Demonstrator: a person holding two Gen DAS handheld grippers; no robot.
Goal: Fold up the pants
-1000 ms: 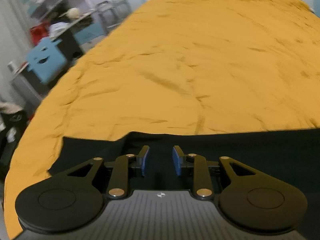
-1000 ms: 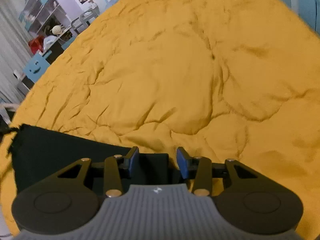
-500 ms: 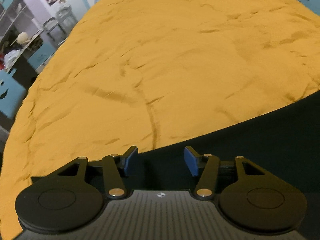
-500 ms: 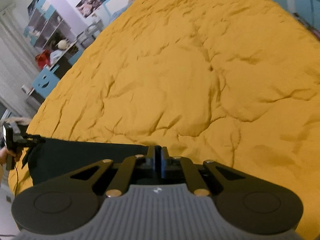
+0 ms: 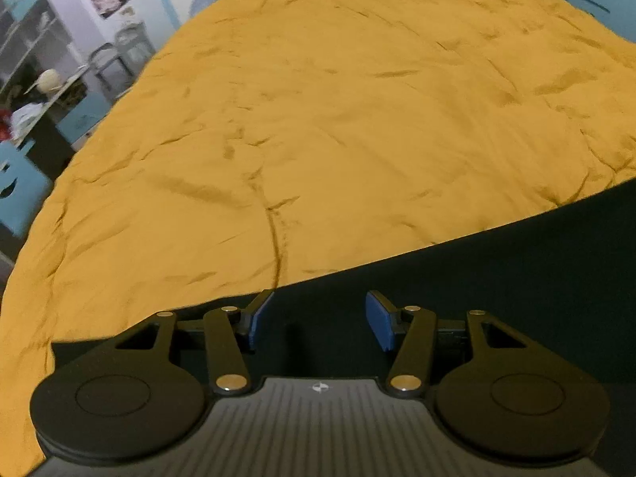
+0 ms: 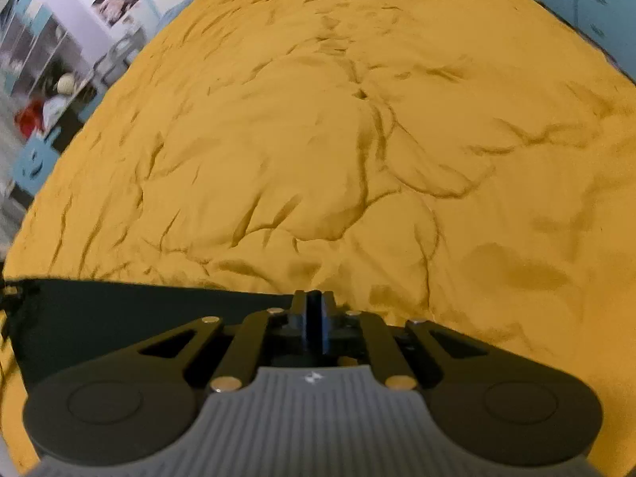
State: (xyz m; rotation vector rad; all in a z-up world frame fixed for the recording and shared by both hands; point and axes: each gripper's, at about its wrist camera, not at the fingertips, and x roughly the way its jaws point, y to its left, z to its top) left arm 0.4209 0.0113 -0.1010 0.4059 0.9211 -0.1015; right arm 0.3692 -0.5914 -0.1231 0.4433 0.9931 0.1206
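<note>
A: Where are the pants (image 5: 497, 298) lying?
B: Flat along the mustard bedspread's (image 5: 338, 119) near edge; shelves (image 6: 35, 63) far left.
A: Grippers?
B: Left gripper (image 5: 316, 320) is gaping above them; right gripper (image 6: 314, 318) is pinching their corner.

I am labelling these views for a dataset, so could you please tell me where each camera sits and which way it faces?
Left wrist: sits on the left gripper, looking forward and down over the dark fabric pants onto the wrinkled mustard-yellow bedspread; its blue-padded jaws stand open.
Right wrist: sits on the right gripper, facing likewise; its jaws are shut at the pants' edge.
Shared: pants, bedspread, the shelving at upper left.
</note>
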